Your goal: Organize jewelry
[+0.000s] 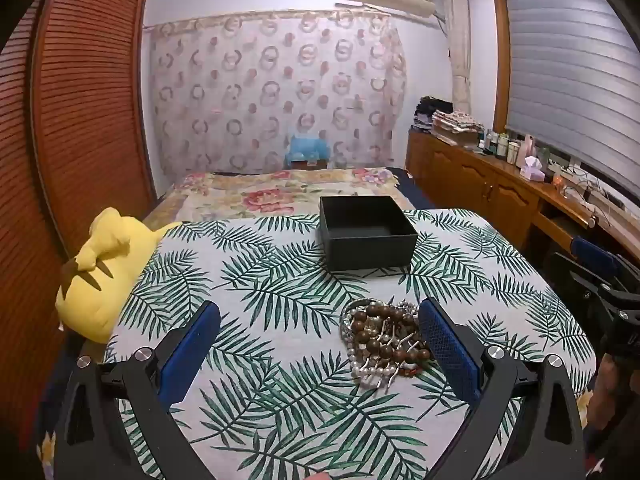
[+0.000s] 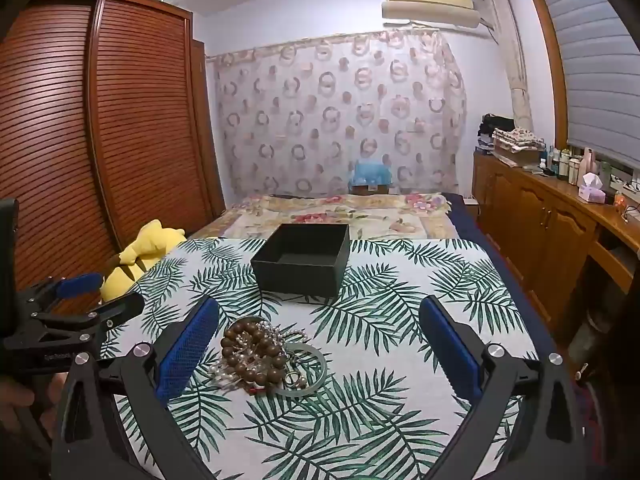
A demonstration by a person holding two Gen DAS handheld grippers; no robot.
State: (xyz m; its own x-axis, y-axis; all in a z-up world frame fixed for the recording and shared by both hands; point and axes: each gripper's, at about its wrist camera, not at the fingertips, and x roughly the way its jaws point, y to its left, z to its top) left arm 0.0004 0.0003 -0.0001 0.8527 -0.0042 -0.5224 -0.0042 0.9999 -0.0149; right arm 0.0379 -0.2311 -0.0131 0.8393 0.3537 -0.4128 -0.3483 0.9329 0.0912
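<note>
A bedroom table draped in a palm-print cloth (image 1: 280, 400), with a tangle of jewelry (image 1: 380, 340) at its near middle and an empty black box (image 1: 366, 236) standing well beyond it toward the bed. Both hand-held tools hang above the cloth, angled down, holding nothing: the left gripper (image 1: 320, 340) spread wide with the heap just inside its right pad, the right gripper (image 2: 320, 340) equally wide with the heap (image 2: 268, 356) near its left pad.

The risk, by the look of it, lies in the knot itself (wooden beads, pearl strands, a pale bangle (image 2: 308, 372) and small rings all interlaced): a pinch on one strand would likely drag the rest along, or shed loose rings onto the cloth. Both tools aiming at one small pile could also knock pads together.

Open cloth surrounds the heap on all sides, and the path to the box is bare. The table's left edge sits by a yellow plush (image 1: 96, 276); the right edge drops toward the cabinets.
</note>
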